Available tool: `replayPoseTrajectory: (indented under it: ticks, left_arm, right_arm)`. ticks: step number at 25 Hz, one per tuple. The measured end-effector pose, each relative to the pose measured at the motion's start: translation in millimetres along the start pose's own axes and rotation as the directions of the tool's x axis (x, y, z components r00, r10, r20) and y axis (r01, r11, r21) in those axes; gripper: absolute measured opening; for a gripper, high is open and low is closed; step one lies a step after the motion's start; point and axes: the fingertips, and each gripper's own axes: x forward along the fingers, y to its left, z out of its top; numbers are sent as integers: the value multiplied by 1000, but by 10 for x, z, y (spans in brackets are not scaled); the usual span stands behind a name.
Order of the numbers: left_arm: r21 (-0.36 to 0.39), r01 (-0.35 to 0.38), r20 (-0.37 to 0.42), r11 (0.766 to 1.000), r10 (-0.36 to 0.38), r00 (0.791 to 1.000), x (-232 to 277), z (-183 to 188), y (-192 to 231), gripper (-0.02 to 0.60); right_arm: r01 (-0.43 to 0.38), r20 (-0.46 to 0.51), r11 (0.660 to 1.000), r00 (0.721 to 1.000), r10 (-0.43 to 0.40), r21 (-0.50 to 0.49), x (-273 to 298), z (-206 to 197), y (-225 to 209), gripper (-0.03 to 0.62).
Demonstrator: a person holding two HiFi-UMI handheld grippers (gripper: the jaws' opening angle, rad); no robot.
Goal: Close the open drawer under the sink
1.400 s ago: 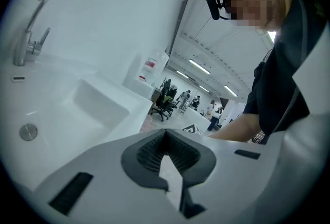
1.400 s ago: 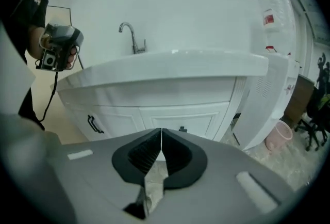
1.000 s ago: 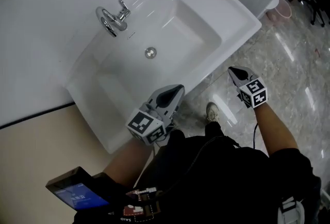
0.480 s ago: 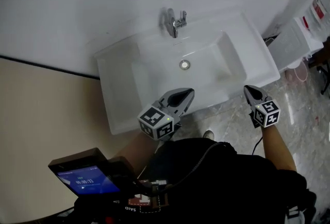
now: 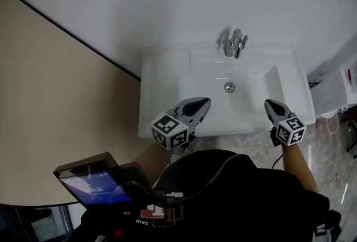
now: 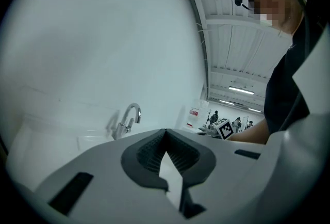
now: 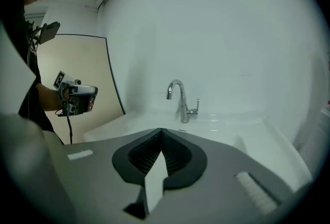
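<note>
The left gripper (image 5: 202,103) has its grey jaws pressed together with nothing between them, and so does the right gripper (image 5: 270,104). In the head view both tips show over the front edge of the white rectangular ceramic sink (image 5: 162,90), the left near its middle and the right near its right corner. Both point toward the chrome curved faucet (image 5: 233,44) at the back rim. The drawer lies below that sink, hidden by the basin in every view.
</note>
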Motion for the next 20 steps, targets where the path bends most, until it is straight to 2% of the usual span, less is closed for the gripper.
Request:
replayPoseTrajectory:
  ticks: [5,11,14,17,20]
  left_arm:
    - [27,-22,-5,999,22,1000,-475,-123,359,0]
    - [16,-73,-6,997,73,997,-749,60,734,-1]
    - [20,-99,7,995,99,995,-663,82,788,0]
    - [39,-142,33,989,141,989,-429,140,754,0]
    - [3,-209,75,978,208,975,-319,226,790,0]
  right_arm:
    - [-40,41,999,998,41,-28,463,182,386,2]
    - [-75,74,996,994,78,-44,763,628,591,2]
    - [-99,78,993,992,104,-60,764,682,511,2]
    - [-138,94,988,985,144,-75,695,762,216,2]
    - [-175,103,984,979,177,-24,698,884,-55,2]
